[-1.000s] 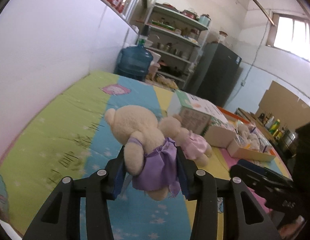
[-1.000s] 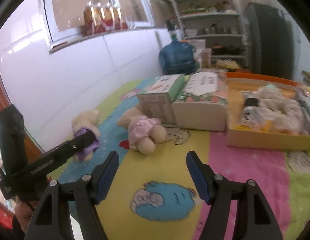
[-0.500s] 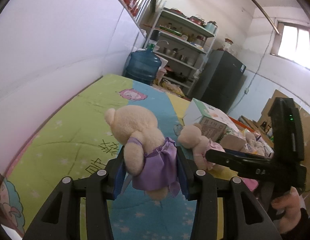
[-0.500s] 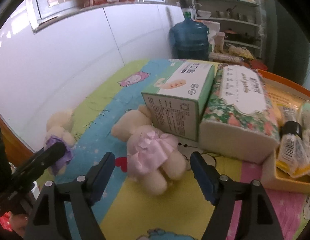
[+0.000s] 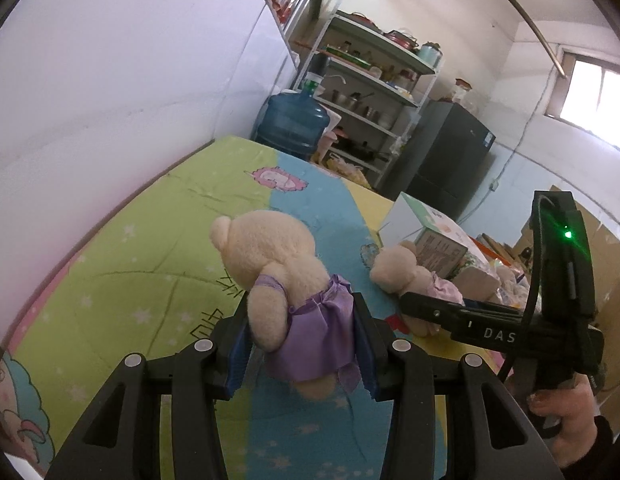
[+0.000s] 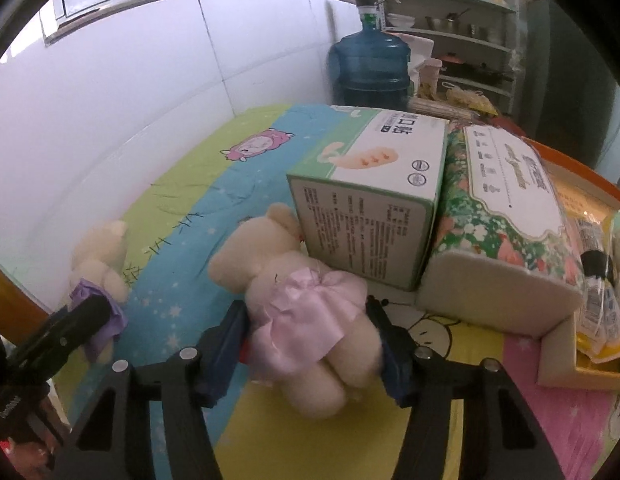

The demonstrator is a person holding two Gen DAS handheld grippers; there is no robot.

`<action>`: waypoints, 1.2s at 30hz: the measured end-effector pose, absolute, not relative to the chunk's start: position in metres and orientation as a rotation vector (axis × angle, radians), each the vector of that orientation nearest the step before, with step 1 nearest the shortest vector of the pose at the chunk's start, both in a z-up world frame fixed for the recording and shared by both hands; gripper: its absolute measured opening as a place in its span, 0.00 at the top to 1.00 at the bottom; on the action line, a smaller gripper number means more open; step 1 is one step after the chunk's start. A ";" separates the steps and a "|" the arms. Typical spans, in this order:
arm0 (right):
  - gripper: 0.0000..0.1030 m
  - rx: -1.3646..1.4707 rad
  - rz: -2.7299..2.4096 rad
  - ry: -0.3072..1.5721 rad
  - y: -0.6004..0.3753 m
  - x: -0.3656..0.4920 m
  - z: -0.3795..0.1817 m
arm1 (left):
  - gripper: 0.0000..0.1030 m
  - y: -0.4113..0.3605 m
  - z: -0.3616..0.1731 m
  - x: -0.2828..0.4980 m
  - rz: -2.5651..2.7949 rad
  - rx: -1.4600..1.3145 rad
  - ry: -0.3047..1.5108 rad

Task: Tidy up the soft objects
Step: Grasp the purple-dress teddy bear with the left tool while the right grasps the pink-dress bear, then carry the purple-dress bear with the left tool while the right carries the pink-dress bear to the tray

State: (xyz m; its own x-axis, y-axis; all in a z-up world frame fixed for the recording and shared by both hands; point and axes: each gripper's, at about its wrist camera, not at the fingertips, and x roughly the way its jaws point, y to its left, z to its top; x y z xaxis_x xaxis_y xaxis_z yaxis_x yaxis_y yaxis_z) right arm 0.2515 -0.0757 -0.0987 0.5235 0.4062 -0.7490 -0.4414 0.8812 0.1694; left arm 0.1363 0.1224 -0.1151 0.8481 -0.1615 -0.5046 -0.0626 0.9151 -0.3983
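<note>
L gripper point(image 5: 301, 350) clamped on cream plush bear in purple satin dress point(image 5: 286, 288), above mat. R gripper point(image 6: 310, 348) straddles cream plush bear in pink dress point(image 6: 298, 304), lying by green-white carton point(image 6: 369, 200); can't tell if pinching. Sorting barely begun, both unplaced.

The right gripper point(image 6: 308, 350) is down at the pink-skirted bear point(image 6: 298, 300), blue-padded fingers point(image 6: 224, 344) on either side of its skirt and legs, right against the plush. The bear lies on the colourful mat point(image 6: 182, 296), head pressed to the corner of the green-and-white carton point(image 6: 369, 196). Touching that carton's right side lies the floral tissue pack point(image 6: 505, 220). Off to the left, the purple-skirted bear point(image 6: 100, 268) sits between the left gripper's fingers point(image 6: 66, 334), by the mat's edge. Behind it all, a blue water jug point(image 6: 369, 64) stands against the white wall point(image 6: 110, 96).
</note>
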 end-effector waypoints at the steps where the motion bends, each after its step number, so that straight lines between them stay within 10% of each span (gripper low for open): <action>1: 0.44 -0.038 0.504 0.885 -0.076 0.251 -0.098 | 0.55 0.122 -0.116 0.137 -0.056 -0.418 0.560; 36: 0.50 0.158 0.482 0.633 -0.178 0.152 -0.044 | 0.55 0.052 -0.079 0.129 -0.213 -0.300 0.525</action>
